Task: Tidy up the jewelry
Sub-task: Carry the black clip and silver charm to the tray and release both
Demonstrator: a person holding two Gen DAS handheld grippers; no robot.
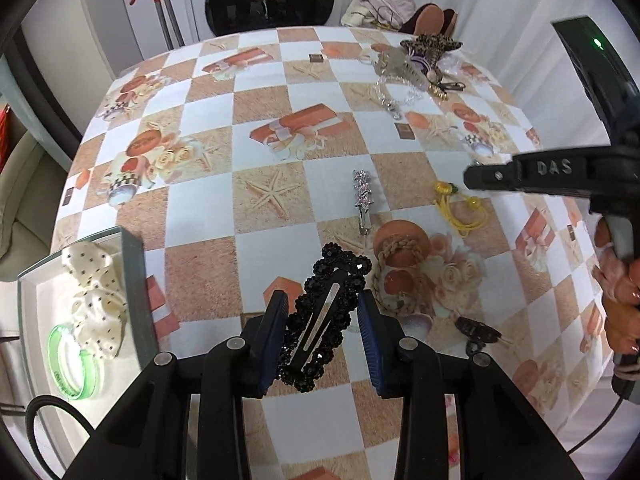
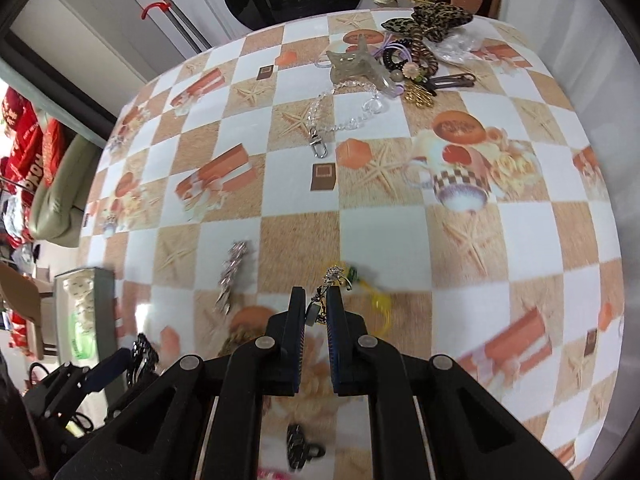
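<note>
In the left wrist view my left gripper (image 1: 323, 304) is shut on a black beaded snap hair clip (image 1: 324, 320), which stands slanted between the blue pads above the checked tablecloth (image 1: 264, 272). My right gripper (image 2: 316, 296) is shut on a small sparkly silver piece (image 2: 331, 276) that sticks out past its fingertips; the left wrist view shows this gripper (image 1: 474, 176) side-on at the right. A grey open box (image 1: 132, 280) at the left holds a cream dotted scrunchie (image 1: 96, 300) and a green ring (image 1: 72, 364).
On the cloth lie a silver rhinestone clip (image 1: 362, 200), a yellow hair tie (image 1: 460, 204) and a small black claw clip (image 1: 478, 332). A pile of hair accessories (image 2: 420, 52) and a clear bead chain (image 2: 344, 120) sit at the far edge. A hand (image 1: 620, 288) grips the right handle.
</note>
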